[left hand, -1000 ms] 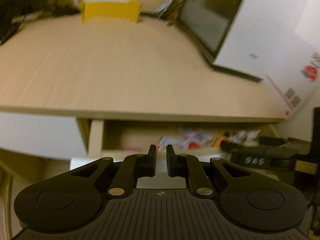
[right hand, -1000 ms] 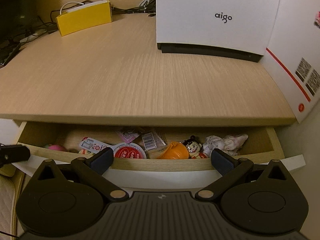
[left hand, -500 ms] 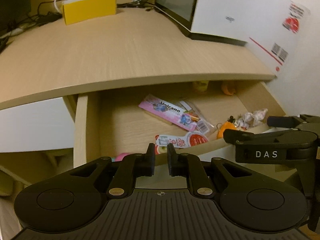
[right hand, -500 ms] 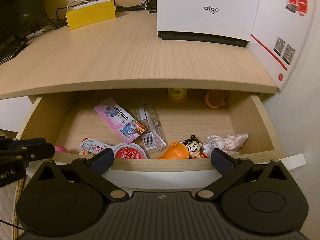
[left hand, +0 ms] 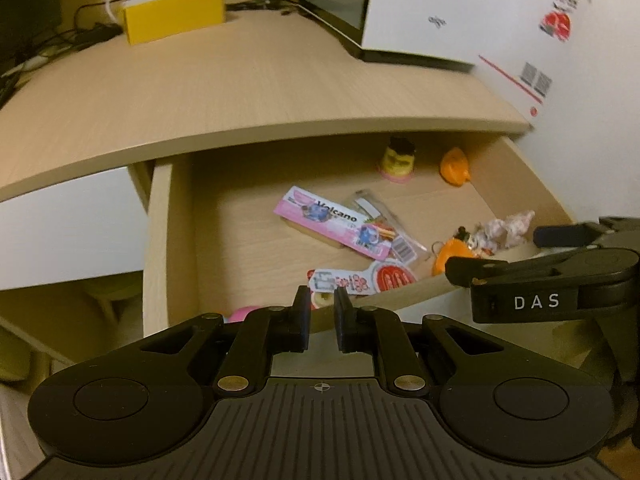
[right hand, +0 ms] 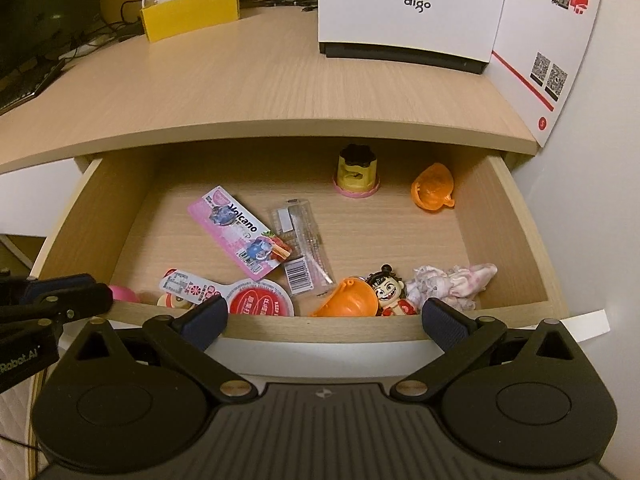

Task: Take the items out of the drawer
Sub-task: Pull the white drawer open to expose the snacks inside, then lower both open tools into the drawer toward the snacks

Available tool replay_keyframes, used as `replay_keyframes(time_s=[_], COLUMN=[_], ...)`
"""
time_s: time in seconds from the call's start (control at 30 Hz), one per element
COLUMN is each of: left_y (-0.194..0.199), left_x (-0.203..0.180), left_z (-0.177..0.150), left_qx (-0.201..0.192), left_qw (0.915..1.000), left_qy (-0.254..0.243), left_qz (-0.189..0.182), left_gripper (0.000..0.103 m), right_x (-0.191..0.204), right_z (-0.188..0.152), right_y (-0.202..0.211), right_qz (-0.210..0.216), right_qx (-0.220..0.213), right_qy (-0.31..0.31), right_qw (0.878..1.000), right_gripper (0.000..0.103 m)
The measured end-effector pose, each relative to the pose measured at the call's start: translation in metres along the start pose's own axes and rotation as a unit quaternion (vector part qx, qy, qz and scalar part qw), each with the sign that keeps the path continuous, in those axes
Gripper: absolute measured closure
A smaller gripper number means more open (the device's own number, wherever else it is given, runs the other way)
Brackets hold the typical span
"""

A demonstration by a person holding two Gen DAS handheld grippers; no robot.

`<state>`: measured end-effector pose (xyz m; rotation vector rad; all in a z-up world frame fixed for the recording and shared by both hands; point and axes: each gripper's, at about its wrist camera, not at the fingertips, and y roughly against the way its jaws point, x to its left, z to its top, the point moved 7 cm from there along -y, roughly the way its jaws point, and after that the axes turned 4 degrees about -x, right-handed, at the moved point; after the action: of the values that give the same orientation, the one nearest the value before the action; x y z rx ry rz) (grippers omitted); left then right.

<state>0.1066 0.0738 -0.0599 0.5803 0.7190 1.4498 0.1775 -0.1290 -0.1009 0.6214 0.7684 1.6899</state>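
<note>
The drawer (right hand: 520, 220) stands pulled out under the desk (right hand: 280, 80), filling the middle of the right wrist frame. Inside lie a pink Volcano packet (right hand: 238, 234) at centre left, a yellow stamp-like toy (right hand: 356, 174) and an orange cap (right hand: 434, 186) toward the back, and a small figurine (right hand: 388, 290) at the front rim, perhaps a keychain. The right tongs (right hand: 322, 316) gape wide and empty at the front rim. The left tongs (left hand: 322, 322) show a narrow gap, holding nothing.
</note>
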Motion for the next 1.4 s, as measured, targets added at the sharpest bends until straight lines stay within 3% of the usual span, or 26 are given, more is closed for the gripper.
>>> replay_keyframes(time_s=[0.37, 0.67, 0.77, 0.87, 0.93, 1.0, 1.07, 1.17, 1.3, 1.4], left_y=[0.006, 0.009, 0.004, -0.009, -0.018, -0.027, -0.03, -0.024, -0.02, -0.024], left_x=[0.0, 0.001, 0.002, -0.006, -0.009, -0.009, -0.005, 0.008, 0.023, 0.029], left_z=[-0.008, -0.009, 0.007, 0.034, 0.052, 0.065, 0.072, 0.073, 0.062, 0.056], left_qx=[0.024, 0.043, 0.037, 0.015, 0.001, -0.005, -0.014, -0.025, -0.004, 0.019], left_qw=[0.9996, 0.9986, 0.9975, 0.9992, 0.9997, 0.9998, 0.9997, 0.9991, 0.9979, 0.9962], left_qy=[0.011, 0.029, 0.057, 0.033, 0.021, 0.019, 0.022, 0.031, 0.055, 0.083], left_qz=[-0.001, -0.011, -0.022, -0.019, -0.016, -0.009, 0.0, 0.016, 0.033, 0.021], left_gripper=[0.09, 0.09, 0.089, 0.089, 0.089, 0.089, 0.089, 0.089, 0.089, 0.089], right_x=[0.0, -0.033, -0.044, -0.046, -0.045, -0.043, -0.042, -0.041, -0.04, -0.043], right_z=[-0.002, 0.008, 0.018, 0.035, 0.051, 0.071, 0.085, 0.101, 0.109, 0.11], right_y=[0.003, 0.018, 0.021, 0.018, 0.006, -0.016, -0.045, -0.095, -0.142, -0.162], right_qz=[0.036, -0.014, -0.028, -0.032, -0.03, -0.015, 0.015, 0.028, 0.019, 0.004], right_qx=[0.03, -0.023, -0.044, -0.075, -0.093, -0.089, -0.062, -0.025, 0.008, 0.028], right_qy=[0.022, 0.048, 0.056, 0.081, 0.092, 0.078, 0.053, 0.017, 0.022, 0.025], right_qw=[0.999, 0.998, 0.997, 0.993, 0.991, 0.993, 0.997, 0.999, 1.0, 0.999], right_gripper=[0.0, 0.0, 0.0, 0.0, 0.001, 0.009, 0.017, 0.019, 0.027, 0.031])
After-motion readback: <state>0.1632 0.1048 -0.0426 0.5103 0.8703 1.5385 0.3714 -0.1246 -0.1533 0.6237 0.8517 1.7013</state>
